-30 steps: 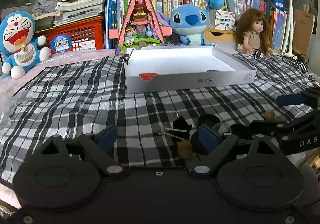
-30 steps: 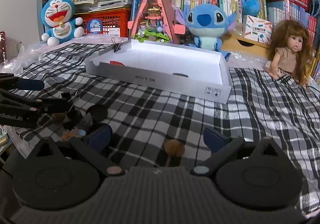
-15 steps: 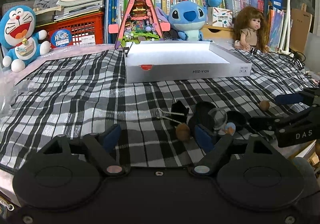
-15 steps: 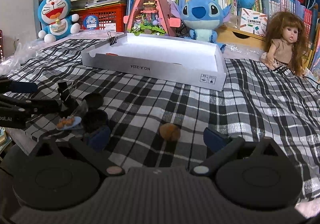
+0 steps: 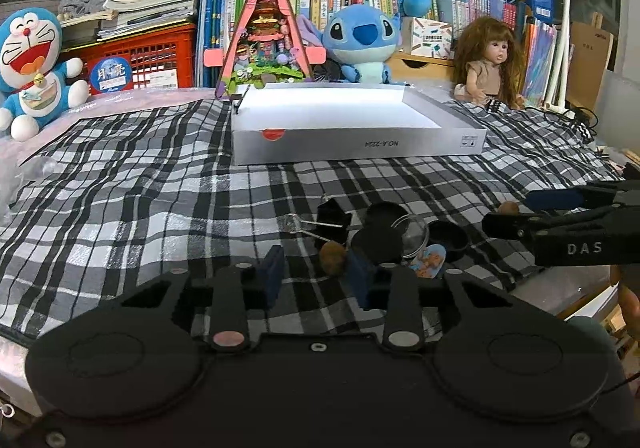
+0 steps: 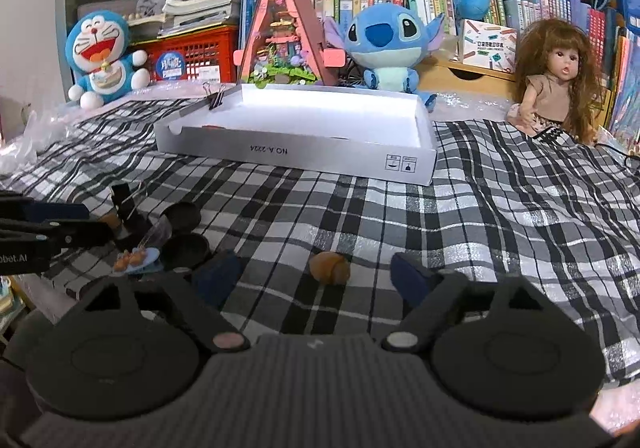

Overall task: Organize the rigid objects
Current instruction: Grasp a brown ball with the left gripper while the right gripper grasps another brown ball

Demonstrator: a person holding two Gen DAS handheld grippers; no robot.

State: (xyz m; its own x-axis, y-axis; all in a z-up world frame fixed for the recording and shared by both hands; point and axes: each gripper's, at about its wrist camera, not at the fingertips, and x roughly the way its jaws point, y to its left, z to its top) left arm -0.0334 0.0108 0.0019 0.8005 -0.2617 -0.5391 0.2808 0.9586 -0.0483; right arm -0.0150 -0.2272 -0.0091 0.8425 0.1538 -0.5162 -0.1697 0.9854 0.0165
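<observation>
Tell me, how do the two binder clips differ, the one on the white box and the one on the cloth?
The binder clip on the box is clamped upright on the white box at its back-left corner; the binder clip on the cloth grips nothing. The boxed one stands alone, while the loose one sits among black lids and a small brown ball. Both are black with wire handles.

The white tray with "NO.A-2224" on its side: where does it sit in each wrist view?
Left wrist: white tray centre, above the middle, label wall facing the camera, on the plaid cloth.
Right wrist: white tray centre-left, upper half, turned so its right corner points nearer.
Shared landmark: the blue big-eared plush directly behind the tray.
</observation>
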